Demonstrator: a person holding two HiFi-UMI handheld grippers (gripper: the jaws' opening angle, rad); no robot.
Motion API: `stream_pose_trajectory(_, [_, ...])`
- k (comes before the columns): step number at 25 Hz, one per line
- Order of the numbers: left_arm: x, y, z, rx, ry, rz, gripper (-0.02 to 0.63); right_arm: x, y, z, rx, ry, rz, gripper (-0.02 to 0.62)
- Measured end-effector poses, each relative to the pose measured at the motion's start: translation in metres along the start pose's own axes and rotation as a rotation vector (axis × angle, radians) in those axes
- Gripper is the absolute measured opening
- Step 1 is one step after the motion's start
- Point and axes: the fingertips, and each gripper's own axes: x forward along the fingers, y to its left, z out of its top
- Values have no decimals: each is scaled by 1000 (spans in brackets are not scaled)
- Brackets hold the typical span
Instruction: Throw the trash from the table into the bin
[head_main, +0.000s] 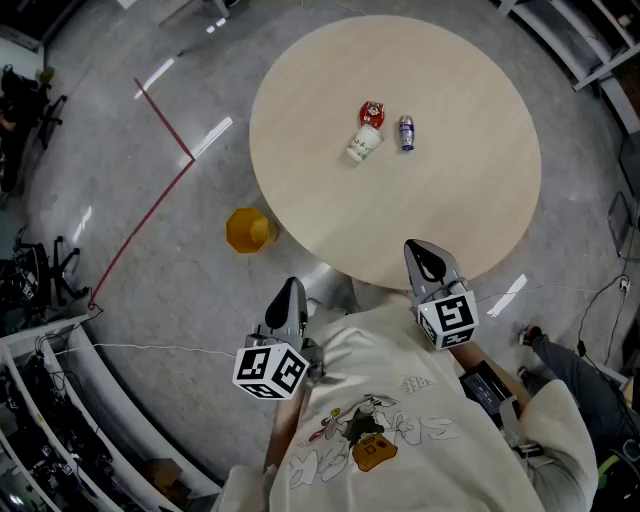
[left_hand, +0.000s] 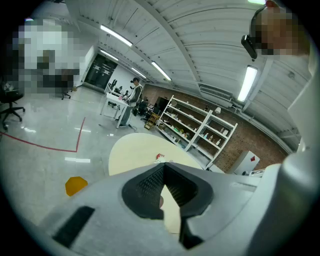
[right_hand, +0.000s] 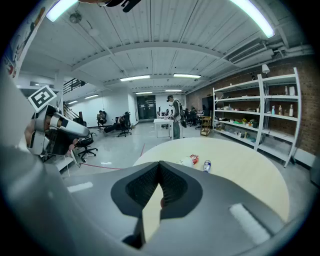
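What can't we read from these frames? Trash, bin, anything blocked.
- Can: label too small, head view.
- Cup: empty or not, too small to tell, head view.
- Yellow bin: inside not visible in any view.
- Left gripper view: only the red packet peeks over the left gripper; the other trash is hidden behind it.
- Table base: hidden under its top, head view.

Labels on can (head_main: 406, 132) and red packet (head_main: 372, 113) illegibly small; near rim of table (head_main: 330, 220) behind right claw (head_main: 425, 258).
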Motion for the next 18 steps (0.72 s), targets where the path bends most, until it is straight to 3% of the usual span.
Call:
stream_pose_trajectory(9, [-41, 13, -3, 28, 40, -57, 5, -18, 61, -7, -14, 12, 9, 2])
stream_pose_trajectory(18, [-82, 32, -18, 20, 71, -92, 5, -45, 107, -12, 64, -38, 6, 3])
